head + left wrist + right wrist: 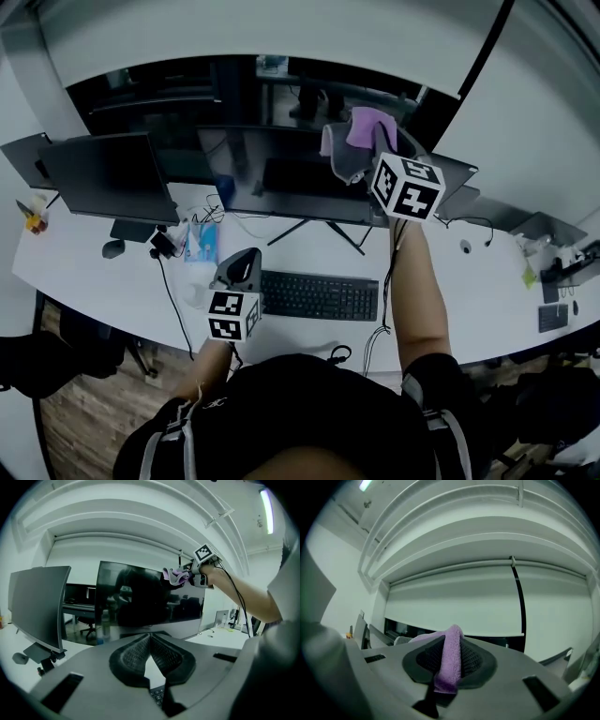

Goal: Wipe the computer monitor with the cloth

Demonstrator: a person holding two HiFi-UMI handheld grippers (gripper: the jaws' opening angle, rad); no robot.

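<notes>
In the lower left of the head view, the left gripper [246,257] hung low over the desk [450,291]. Its own view showed the jaws closed tip to tip with nothing between them.

Upper right of centre, the right gripper [367,161] was raised to the top right corner of the computer monitor [281,178]. It was clamped on the purple cloth [362,129], with a fold pinched between the pads and loose ends spilling either side. Whether the cloth was actually pressing on the glass was unclear from any view.

The cloth looked light, soft and limp, like terry or microfibre, so it would probably drape and bunch rather than hold a shape. A pinch through a thick fold, as here, seemed the sound place to hold it, leaving a pad of fabric ahead of the jaws to meet the screen. The dark glossy panel was likely fragile and would rock on its stand under hard pressure.

From the left, the white desk carried a second monitor [108,178], a mouse [113,248], trailing cables and a keyboard [319,295]. Behind them ran a dark window strip and pale walls.
</notes>
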